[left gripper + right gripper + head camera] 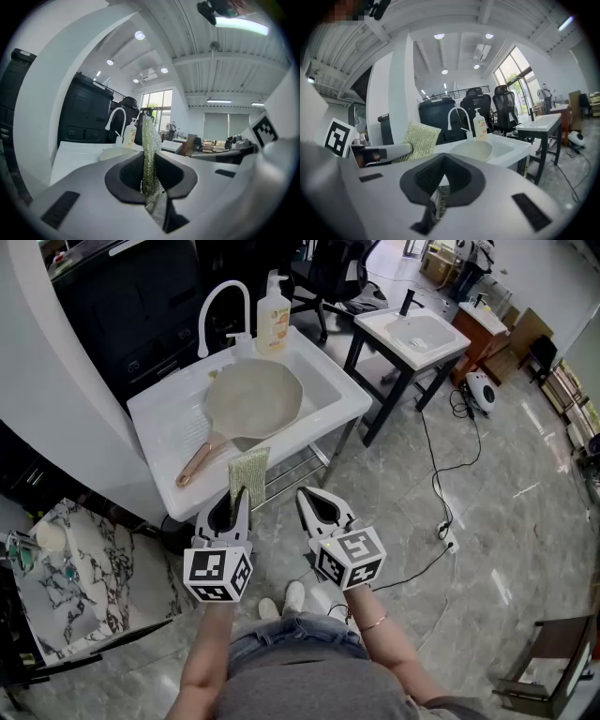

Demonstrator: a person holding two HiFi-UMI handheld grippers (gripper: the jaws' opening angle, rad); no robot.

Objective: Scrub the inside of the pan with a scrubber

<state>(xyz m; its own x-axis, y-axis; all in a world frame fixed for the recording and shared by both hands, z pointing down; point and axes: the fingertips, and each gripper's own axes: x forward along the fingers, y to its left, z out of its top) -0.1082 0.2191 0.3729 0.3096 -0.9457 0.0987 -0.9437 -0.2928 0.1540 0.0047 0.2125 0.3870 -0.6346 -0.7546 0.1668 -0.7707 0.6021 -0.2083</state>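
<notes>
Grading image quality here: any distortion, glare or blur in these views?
Head view: evenly lit, sharp, pan clear, edges bowed. Left gripper view: heavy fisheye, dark corners, ceiling lamp glaring top right, scrubber sharp. Right gripper view: same fisheye vignette, bright window, foreground slightly soft.

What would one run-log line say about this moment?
left gripper: shut on scrubber, short of sink | right gripper: shut, empty | pan: in sink, untouched | scrubbing: not begun

Head view: steeply down from above. Gripper views: low, level, toward sink (323, 382); all share pan (253, 399).
</notes>
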